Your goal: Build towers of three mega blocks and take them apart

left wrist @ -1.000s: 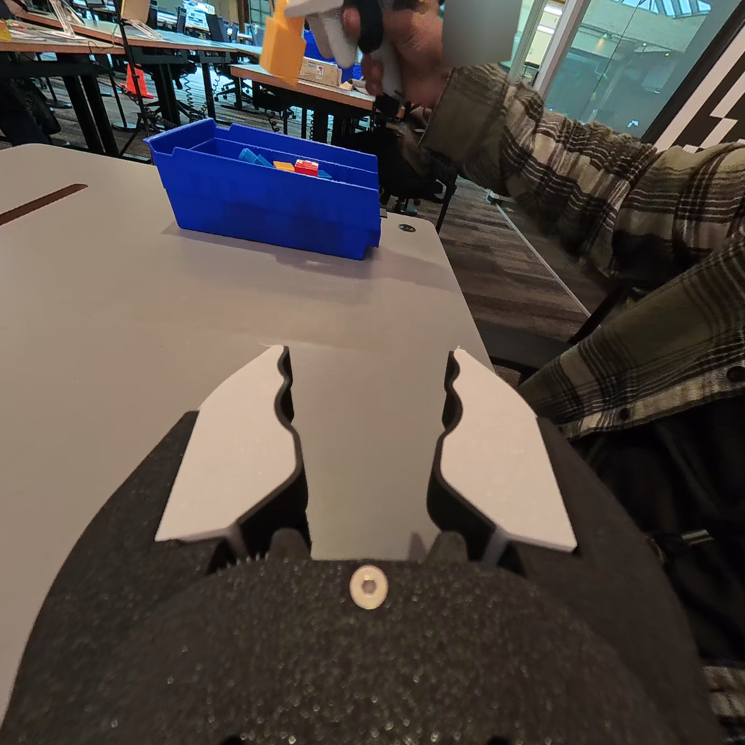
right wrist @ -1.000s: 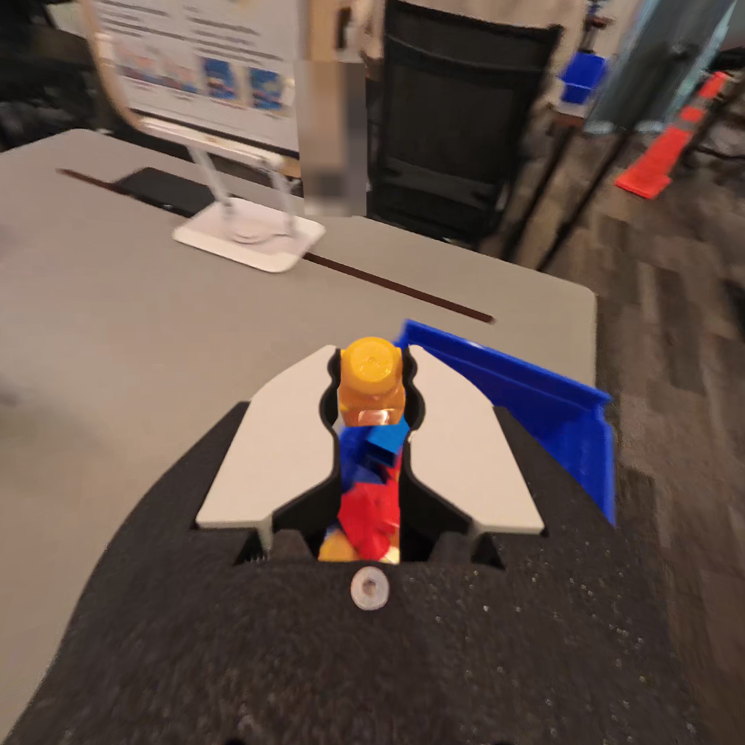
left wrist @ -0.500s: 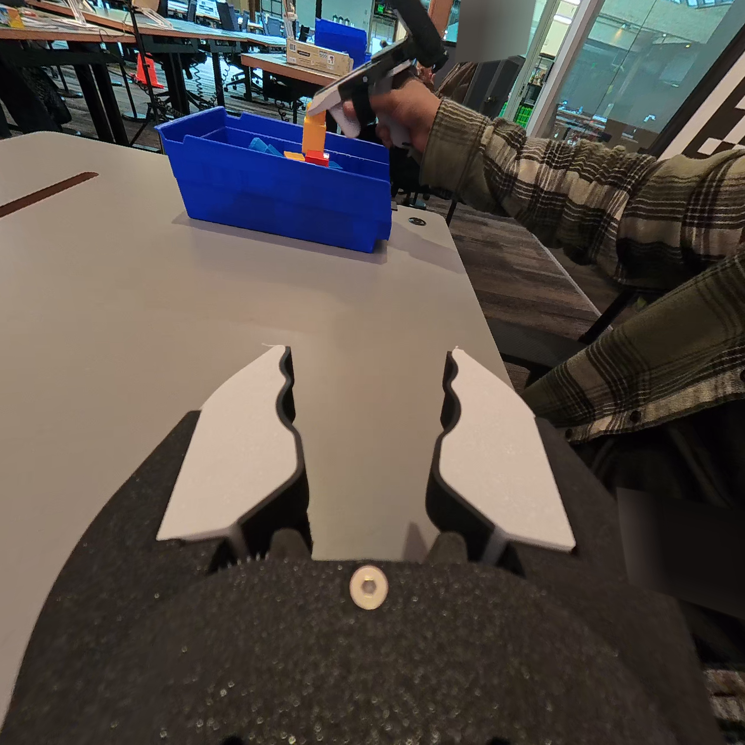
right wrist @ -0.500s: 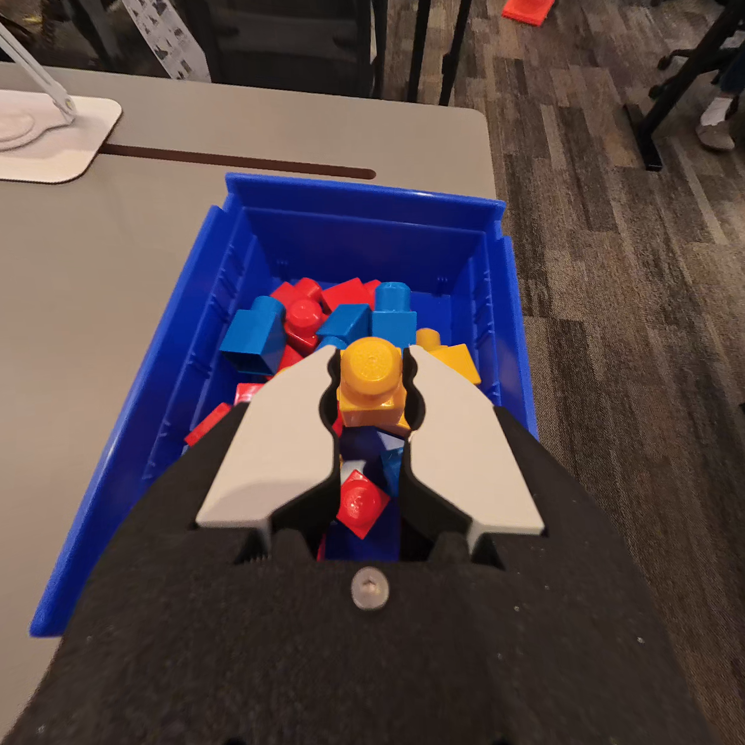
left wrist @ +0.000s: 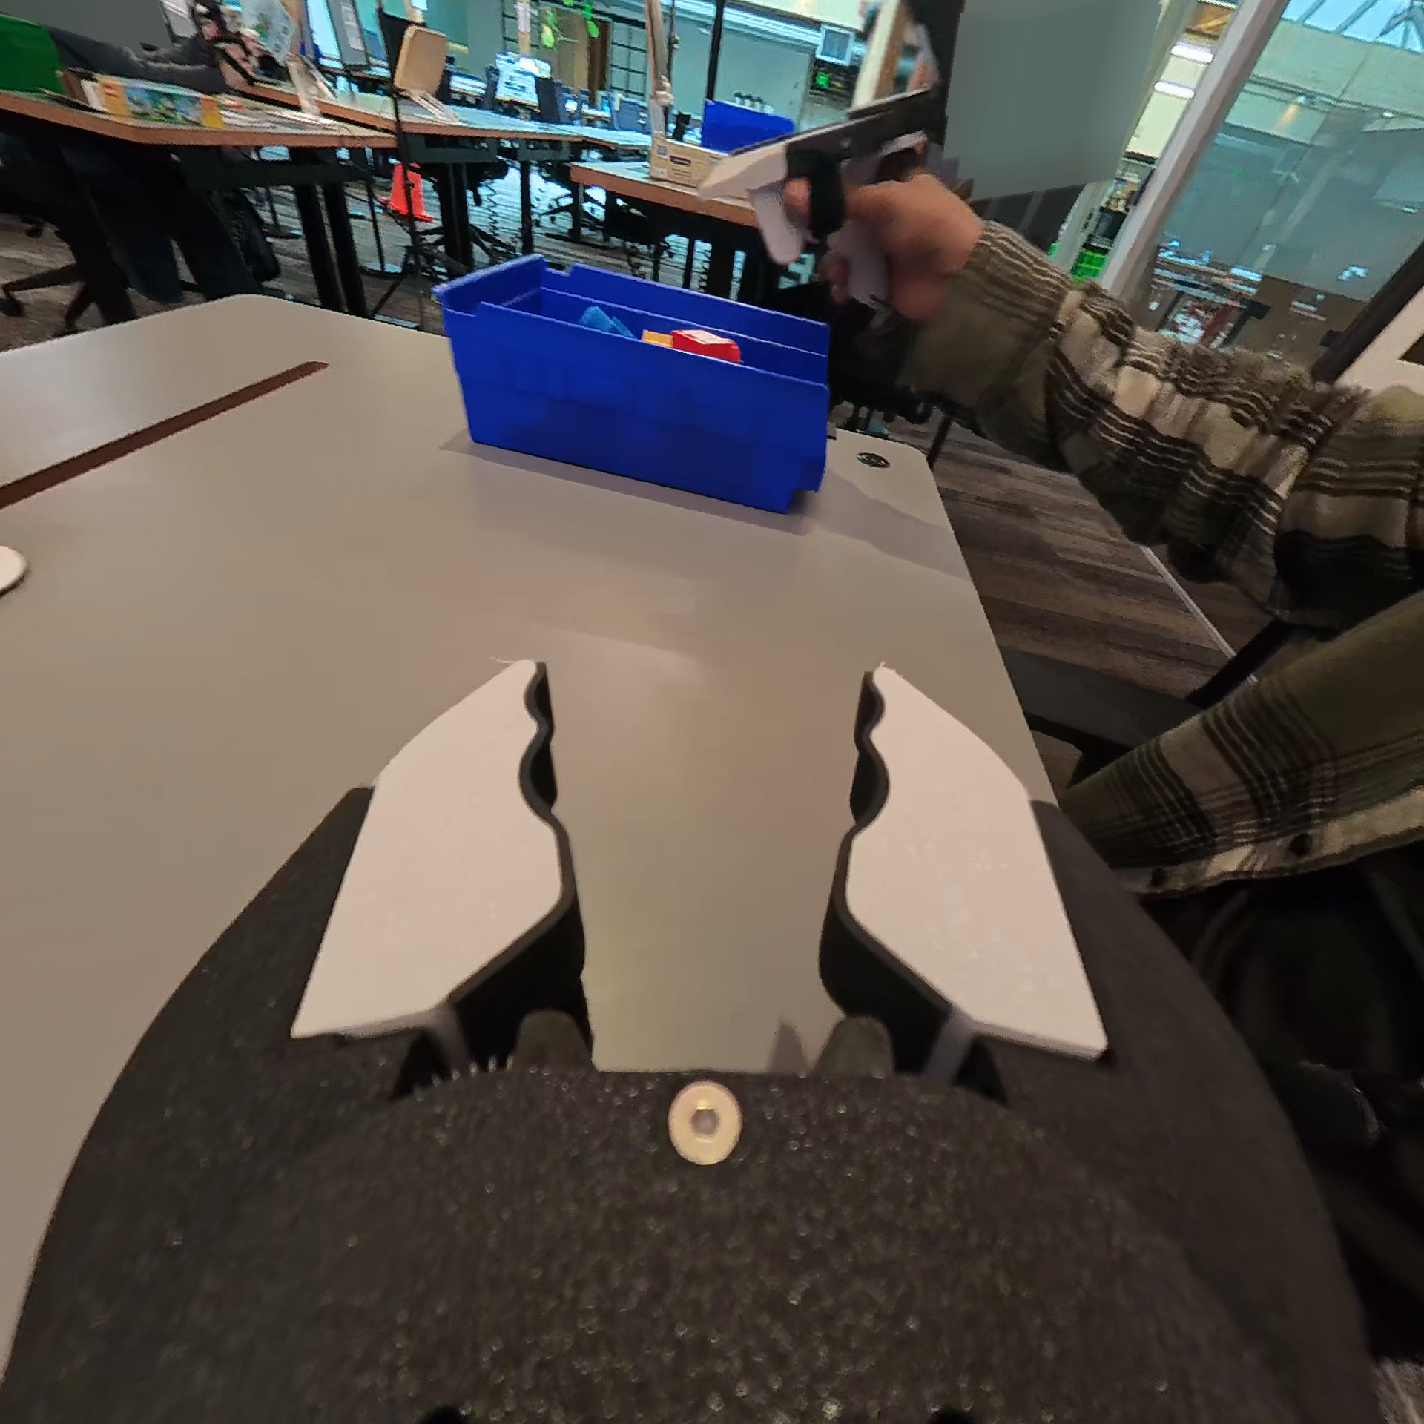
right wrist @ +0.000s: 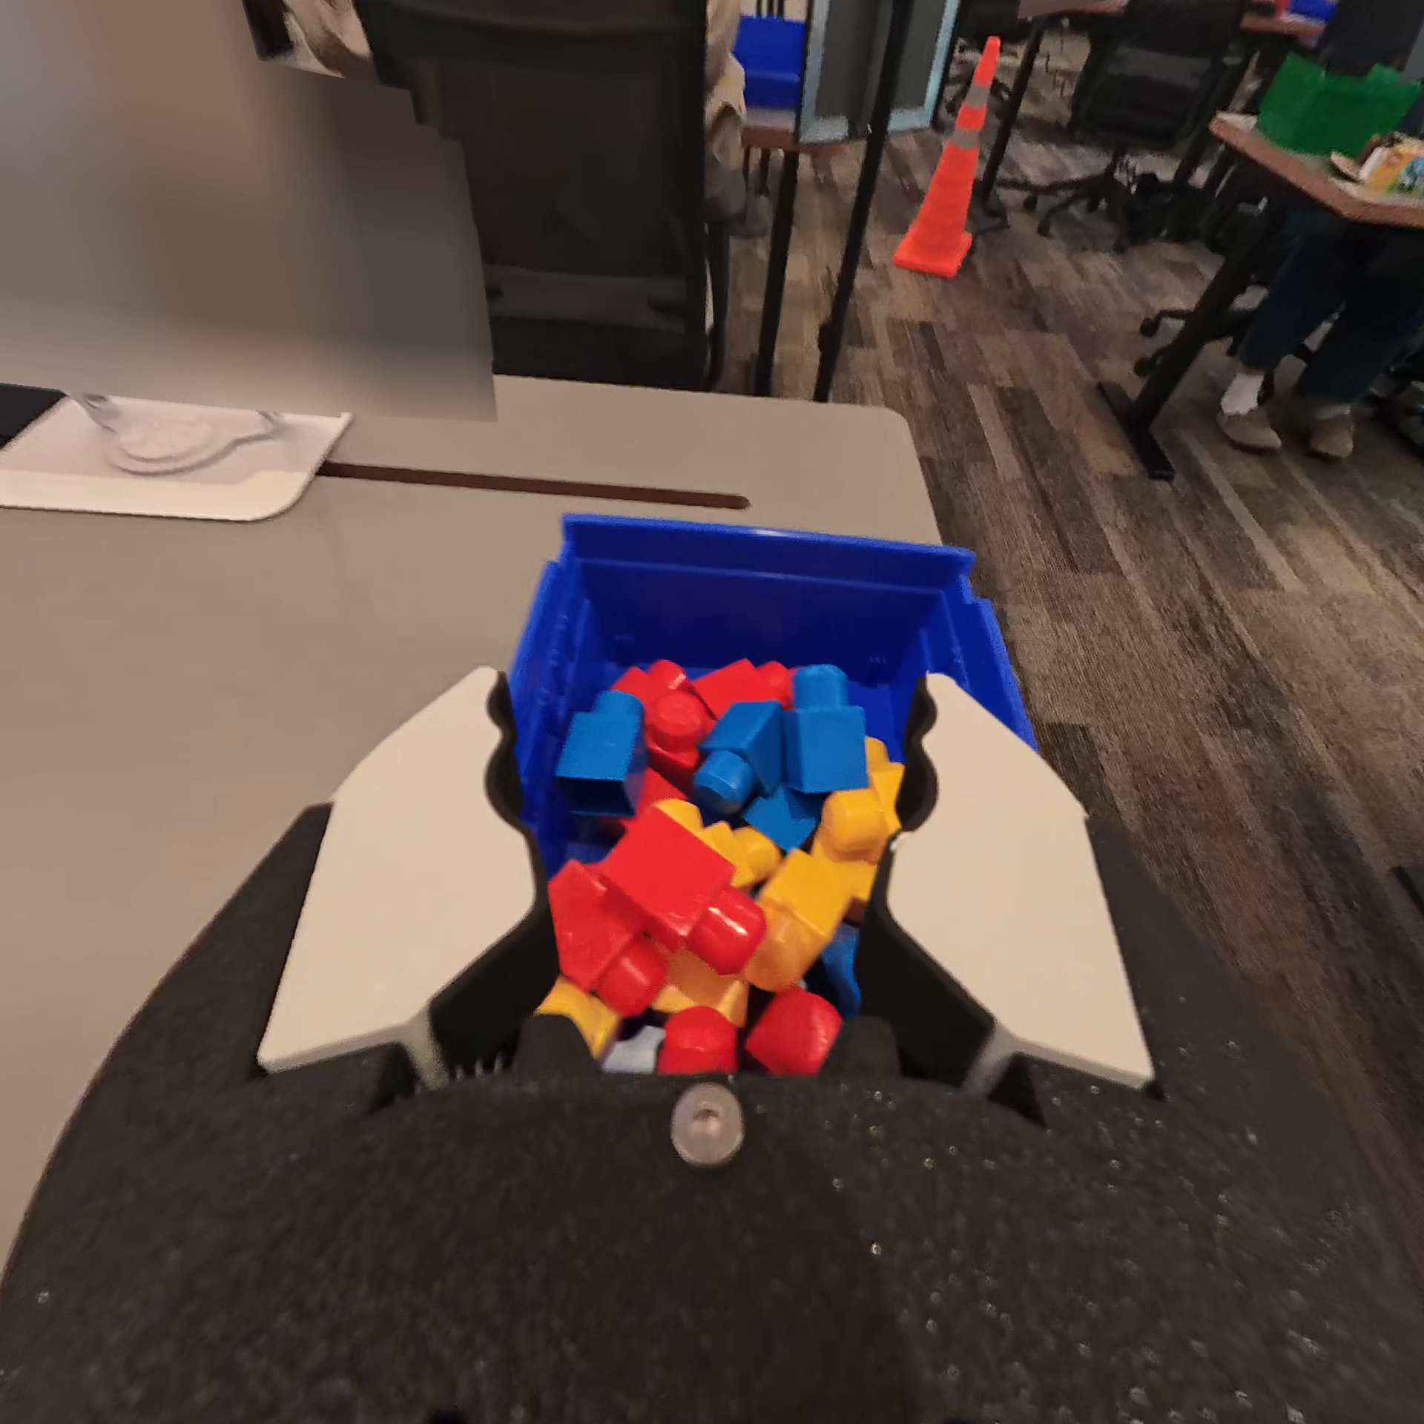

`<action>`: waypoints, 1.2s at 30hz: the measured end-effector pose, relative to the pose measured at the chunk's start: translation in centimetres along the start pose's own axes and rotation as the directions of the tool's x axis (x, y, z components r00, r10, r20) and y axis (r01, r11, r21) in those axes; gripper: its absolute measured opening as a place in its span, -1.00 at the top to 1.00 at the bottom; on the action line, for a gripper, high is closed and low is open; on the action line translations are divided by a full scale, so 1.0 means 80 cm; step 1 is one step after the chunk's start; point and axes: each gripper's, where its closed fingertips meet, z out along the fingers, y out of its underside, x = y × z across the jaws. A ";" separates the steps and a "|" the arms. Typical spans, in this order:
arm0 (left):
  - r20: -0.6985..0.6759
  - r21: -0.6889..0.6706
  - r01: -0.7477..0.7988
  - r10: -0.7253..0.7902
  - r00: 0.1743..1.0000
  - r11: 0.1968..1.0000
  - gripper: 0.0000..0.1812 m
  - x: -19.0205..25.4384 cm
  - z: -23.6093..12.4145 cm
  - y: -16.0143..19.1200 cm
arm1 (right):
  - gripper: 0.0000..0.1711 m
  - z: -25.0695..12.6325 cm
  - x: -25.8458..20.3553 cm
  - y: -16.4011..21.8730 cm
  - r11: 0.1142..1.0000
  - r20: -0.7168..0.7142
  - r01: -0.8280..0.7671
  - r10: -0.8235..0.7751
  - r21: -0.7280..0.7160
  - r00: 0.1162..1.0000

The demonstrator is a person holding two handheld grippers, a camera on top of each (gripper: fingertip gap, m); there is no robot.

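A blue bin at the table's right edge holds several red, blue and yellow mega blocks. My right gripper is open and empty, held above the bin with the loose blocks showing between its fingers. In the left wrist view the bin stands at the far right of the grey table, and the right gripper hangs above it in a hand with a plaid sleeve. My left gripper is open and empty, low over bare tabletop, well short of the bin.
A white stand base sits at the table's far left, next to a dark slot in the tabletop. The table edge and wood floor lie right of the bin. A black chair, an orange cone and other desks stand beyond. About 45 centimeters separates my left fingertips from my right.
My right gripper opened over the bin and let go of the yellow block, then rose a little. The left gripper has stayed open over the table.
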 end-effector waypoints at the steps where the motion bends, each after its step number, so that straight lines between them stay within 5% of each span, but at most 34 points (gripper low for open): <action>1: 0.019 0.008 0.006 -0.006 1.000 1.000 0.17 -0.005 -0.004 -0.002 | -0.14 -0.004 -0.011 -0.006 1.000 0.011 -0.001 0.001 0.018 1.000; 8: 0.325 0.098 -0.027 -0.006 0.946 0.995 0.13 -0.053 -0.071 -0.046 | -0.15 -0.023 -0.094 -0.026 0.990 0.099 -0.065 0.053 0.129 0.994; 18: 0.702 0.186 -0.088 -0.070 0.708 0.979 0.12 -0.072 -0.221 -0.089 | -0.33 -0.030 -0.173 -0.014 0.980 0.130 -0.070 0.046 0.186 0.990; 28: 0.868 0.235 -0.082 -0.171 0.466 0.969 0.02 -0.070 -0.318 -0.070 | -0.38 -0.049 -0.193 0.012 0.976 0.077 -0.072 0.057 0.206 0.995; 36: 0.910 0.258 -0.032 -0.232 0.343 0.966 -0.11 -0.071 -0.355 -0.040 | -0.38 -0.049 -0.189 0.036 0.988 0.037 -0.035 0.030 0.153 0.999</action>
